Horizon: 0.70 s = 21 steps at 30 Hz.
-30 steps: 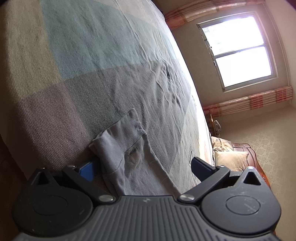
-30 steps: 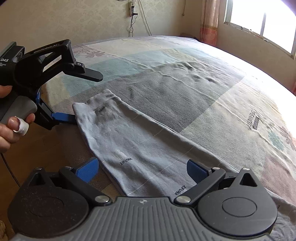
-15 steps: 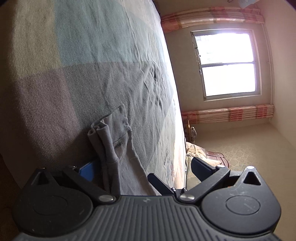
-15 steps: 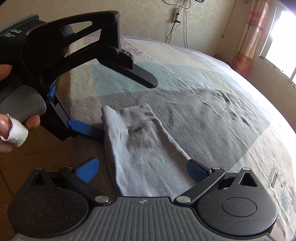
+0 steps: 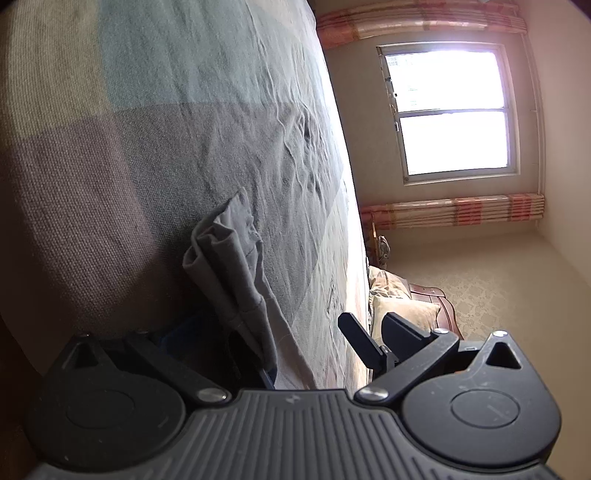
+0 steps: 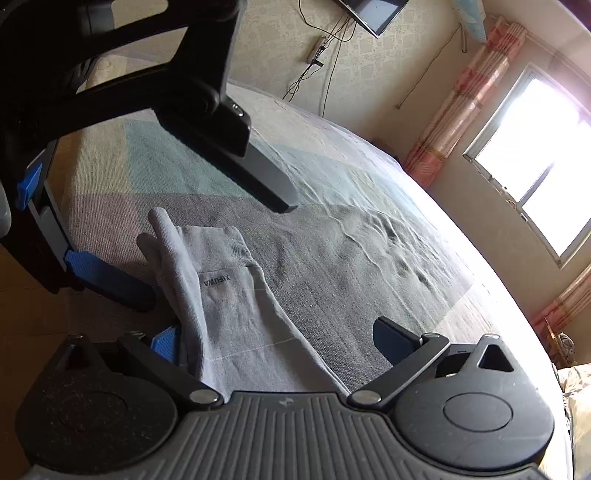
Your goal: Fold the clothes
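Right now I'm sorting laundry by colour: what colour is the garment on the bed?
Light grey garment, clearest in the right wrist view.

A patchwork bedspread [image 6: 332, 236], a bright window [image 5: 448, 110], striped curtains [image 6: 465, 96] and a wall-mounted screen [image 6: 376, 13]

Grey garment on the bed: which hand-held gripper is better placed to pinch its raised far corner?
Probably the left hand-held gripper: it is open, one finger beside that corner, the other above it. The right hand-held gripper, also open, straddles the garment nearer its own camera.

Grey garment [image 6: 229, 295] — bunched, on bedspread [image 6: 332, 258]
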Tool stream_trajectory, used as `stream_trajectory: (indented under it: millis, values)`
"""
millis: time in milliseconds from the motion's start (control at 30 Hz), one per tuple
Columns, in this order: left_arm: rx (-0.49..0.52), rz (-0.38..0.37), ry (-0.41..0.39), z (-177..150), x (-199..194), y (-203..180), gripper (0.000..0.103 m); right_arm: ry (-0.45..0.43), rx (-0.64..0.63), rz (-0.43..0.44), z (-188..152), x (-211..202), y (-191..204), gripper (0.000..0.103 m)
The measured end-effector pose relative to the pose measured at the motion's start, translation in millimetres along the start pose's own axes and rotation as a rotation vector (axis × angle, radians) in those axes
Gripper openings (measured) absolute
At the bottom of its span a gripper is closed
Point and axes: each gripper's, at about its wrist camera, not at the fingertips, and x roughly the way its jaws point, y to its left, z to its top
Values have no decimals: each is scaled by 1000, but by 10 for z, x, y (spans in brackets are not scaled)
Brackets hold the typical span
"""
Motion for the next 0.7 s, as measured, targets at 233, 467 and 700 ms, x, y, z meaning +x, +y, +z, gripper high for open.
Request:
stream_trajectory:
  millis: [233,467,700]
  values:
    - [47,-13,-4,33,67,-137,102,-3,30,29,-75,-122,-101,103]
    - [80,60,-17,32,165,-223,102,-5,69,27,-144,-262,-264,103]
    - [113,81,-62,11,221,-345,102,-15,111,16,-242,-439,-404,103]
